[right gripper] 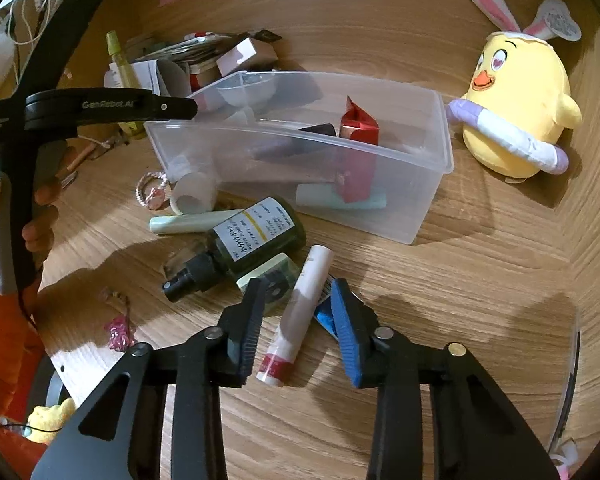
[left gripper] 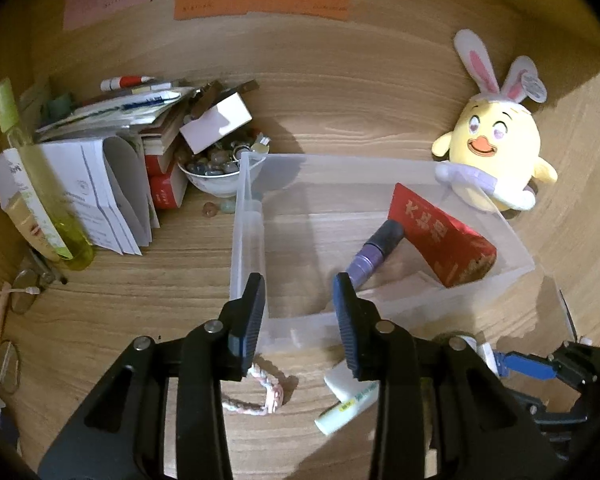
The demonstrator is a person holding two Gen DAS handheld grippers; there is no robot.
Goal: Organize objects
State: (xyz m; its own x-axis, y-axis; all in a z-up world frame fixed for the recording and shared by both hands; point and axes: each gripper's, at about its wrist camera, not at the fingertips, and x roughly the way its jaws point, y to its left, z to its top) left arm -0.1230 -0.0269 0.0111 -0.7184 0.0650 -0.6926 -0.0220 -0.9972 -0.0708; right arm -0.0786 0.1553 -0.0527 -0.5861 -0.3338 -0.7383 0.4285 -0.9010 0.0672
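A clear plastic bin (left gripper: 252,216) (right gripper: 440,160) stands mid-desk, holding a red packet (left gripper: 440,236) (right gripper: 358,128) and a purple tube (left gripper: 370,258). My left gripper (left gripper: 299,280) hovers open over the bin's near wall with nothing between its fingers; in the right wrist view it shows side-on (right gripper: 188,108) in a hand. My right gripper (right gripper: 298,286) is low over the desk in front of the bin. A white tube with a red cap (right gripper: 300,312) lies between its fingers. A gap shows beside the tube, so the pads do not press on it.
A dark green spray bottle (right gripper: 256,236), pale green tube (right gripper: 192,222), white roll (right gripper: 192,196), braided hair tie (right gripper: 152,188) (left gripper: 260,392) and pink charm (right gripper: 120,332) lie before the bin. A yellow plush chick (left gripper: 496,148) (right gripper: 516,120) sits right. Papers, books and a bowl of stones (left gripper: 216,172) crowd the left.
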